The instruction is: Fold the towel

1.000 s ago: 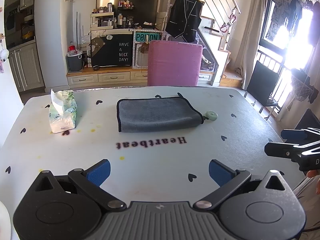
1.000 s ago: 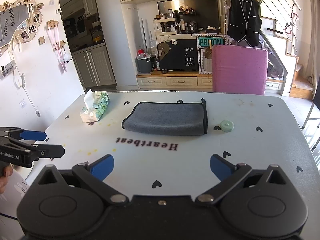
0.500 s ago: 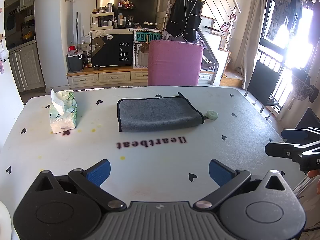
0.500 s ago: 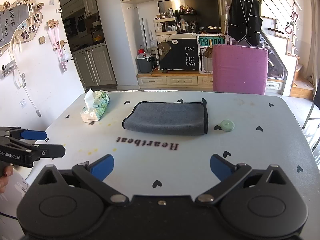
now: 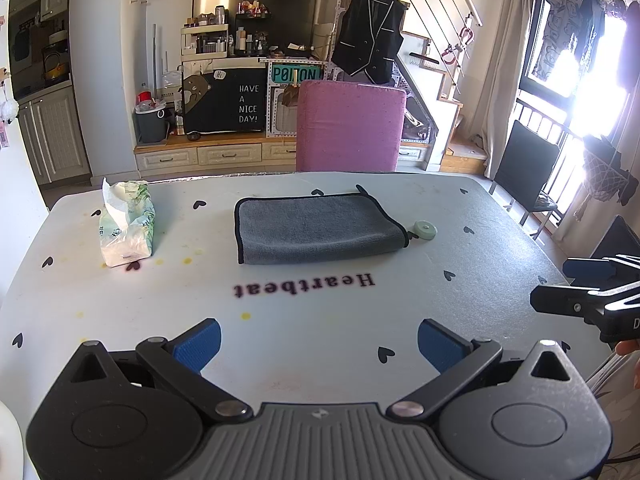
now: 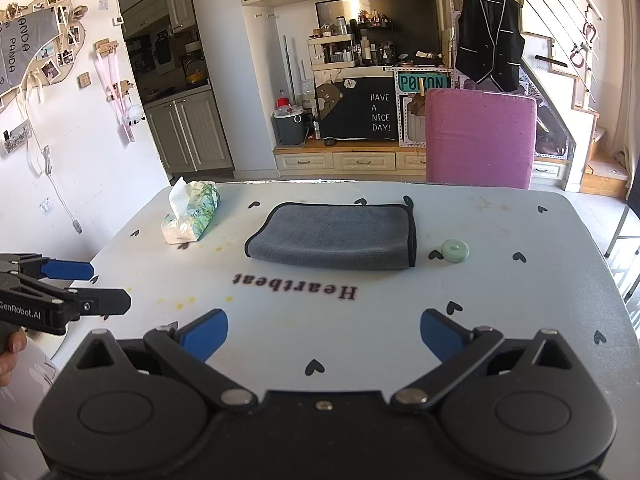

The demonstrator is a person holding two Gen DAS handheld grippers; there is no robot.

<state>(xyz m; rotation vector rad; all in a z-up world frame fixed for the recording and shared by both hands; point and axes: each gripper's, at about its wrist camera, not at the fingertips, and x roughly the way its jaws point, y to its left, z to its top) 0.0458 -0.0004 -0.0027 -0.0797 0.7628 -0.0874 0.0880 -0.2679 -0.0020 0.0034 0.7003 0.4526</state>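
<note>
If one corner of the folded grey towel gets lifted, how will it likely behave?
The grey microfibre towel with black edging looks soft and thick, so it would probably droop and unfold rather than lift flat. It seems light. Pushed, it would likely bunch up, perhaps nudging the small round green disc beside it.

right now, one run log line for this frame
towel: folded, flat on table | left gripper: open, clear | right gripper: open, clear

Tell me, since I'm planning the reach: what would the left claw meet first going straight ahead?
Probably the folded grey microfibre towel, past bare white tabletop; the open left claw holds nothing. Depth is uncertain.
</note>
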